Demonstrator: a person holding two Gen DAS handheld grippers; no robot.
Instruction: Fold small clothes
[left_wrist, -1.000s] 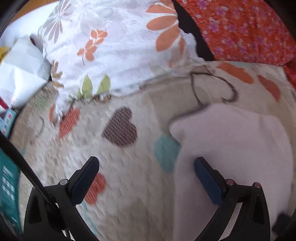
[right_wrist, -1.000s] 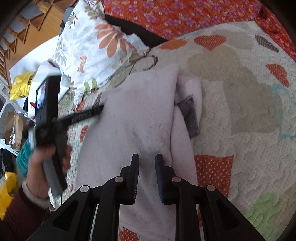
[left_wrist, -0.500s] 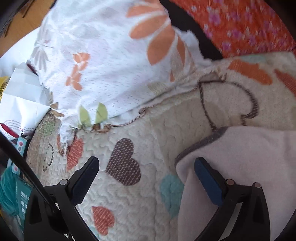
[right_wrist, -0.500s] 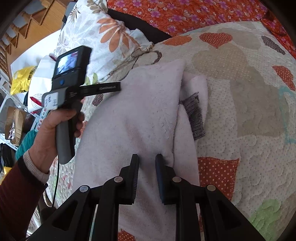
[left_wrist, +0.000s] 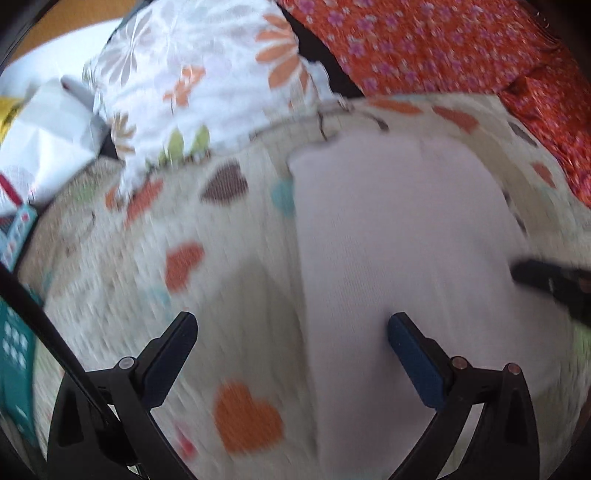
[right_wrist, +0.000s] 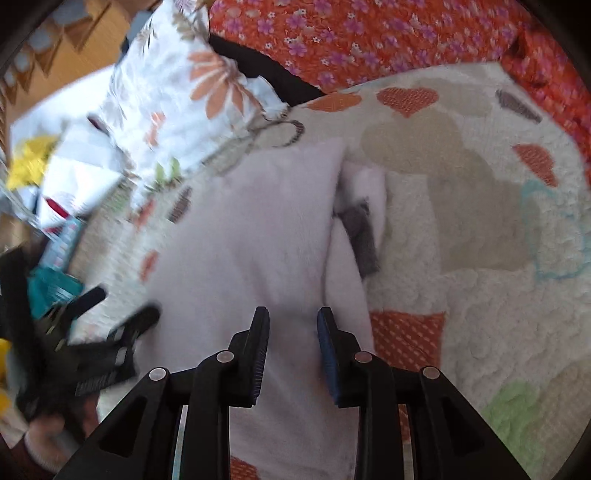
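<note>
Between the right gripper's (right_wrist: 292, 317) parted fingers lies the pale garment (right_wrist: 258, 236).

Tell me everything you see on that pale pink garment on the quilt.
The pale pink fleecy garment lies flat on the cream heart-patterned quilt, folded lengthwise, one layer lapped over another along its right side. A small grey tag sticks out at that fold. The right tool hangs over its near end, slightly open; the left tool, open wide, straddles its left edge. Contact unclear.
</note>
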